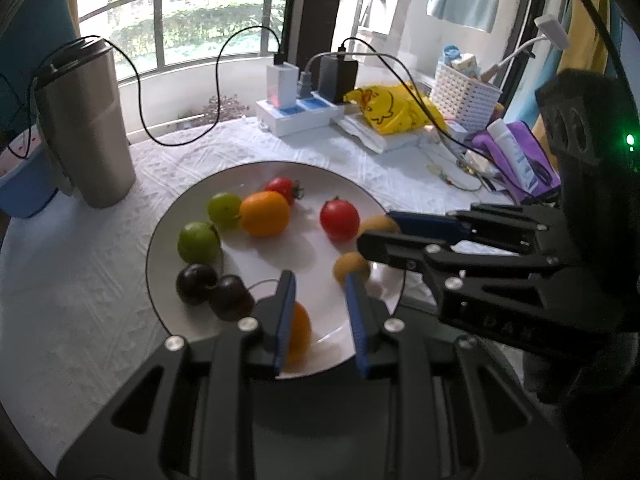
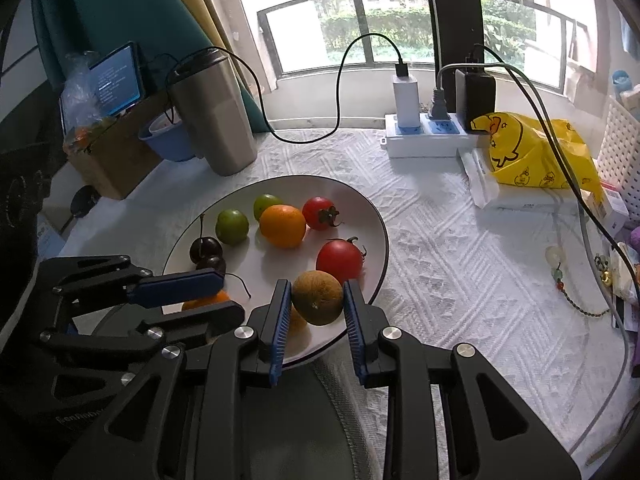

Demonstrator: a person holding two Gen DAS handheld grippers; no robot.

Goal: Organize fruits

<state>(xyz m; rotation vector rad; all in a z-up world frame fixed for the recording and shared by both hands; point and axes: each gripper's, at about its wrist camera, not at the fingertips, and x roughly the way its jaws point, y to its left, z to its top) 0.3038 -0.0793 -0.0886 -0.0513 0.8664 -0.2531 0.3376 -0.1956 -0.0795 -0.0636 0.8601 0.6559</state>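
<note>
Through the left wrist camera I had the left gripper (image 1: pixel 320 312) over the near rim of the white plate (image 1: pixel 256 168), its blue pads spread apart with nothing between them; a small orange fruit (image 1: pixel 300 332) sat just beside the left-hand pad. On the plate lay two green fruits (image 1: pixel 199 242), a bigger orange (image 1: pixel 265 214), two red tomatoes (image 1: pixel 339 219), two dark cherries (image 1: pixel 216 290) and a brownish fruit (image 1: pixel 349 266). The right gripper (image 1: pixel 384 236) reached in over the plate's right rim.

Through the right wrist camera, the right gripper (image 2: pixel 316 312) had its pads either side of a brown round fruit (image 2: pixel 318 297) at the plate's near rim (image 2: pixel 380 256), pads about touching it; I couldn't tell if it was truly clamped. The steel tumbler (image 2: pixel 214 112) stood toward the table's far left corner.
</note>
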